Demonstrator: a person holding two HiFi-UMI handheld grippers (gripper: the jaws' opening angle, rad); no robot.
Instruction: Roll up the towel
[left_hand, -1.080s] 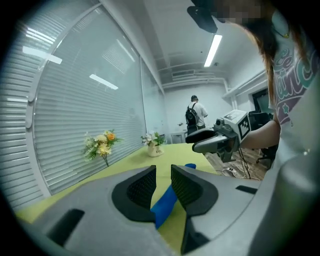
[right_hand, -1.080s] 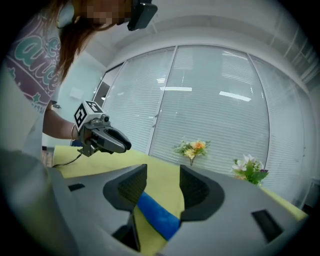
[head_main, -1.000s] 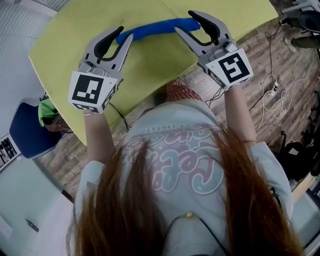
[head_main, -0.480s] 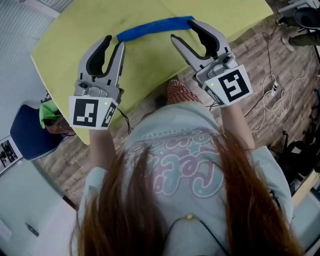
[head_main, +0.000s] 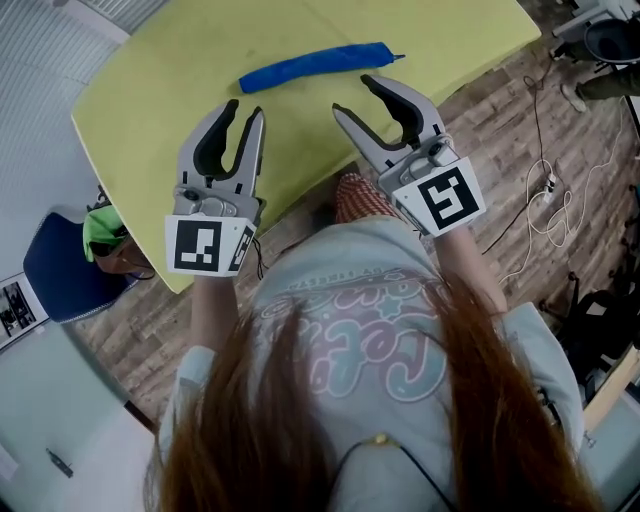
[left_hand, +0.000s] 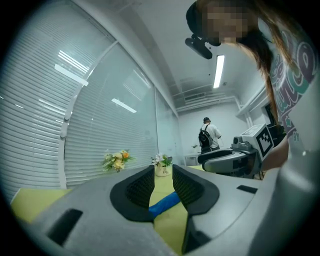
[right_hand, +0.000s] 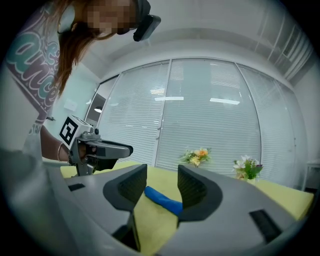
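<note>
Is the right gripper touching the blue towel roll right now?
Apart. The head view shows a strip of bare yellow table between the towel roll and the right gripper, whose jaws stand open and empty.

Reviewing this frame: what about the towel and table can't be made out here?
Blue towel roll: its loose edge is too small to find in the head view.
In the right gripper view, one end is hidden behind a jaw of the right gripper.
Yellow table: far side cut off by the head view's top edge.
</note>
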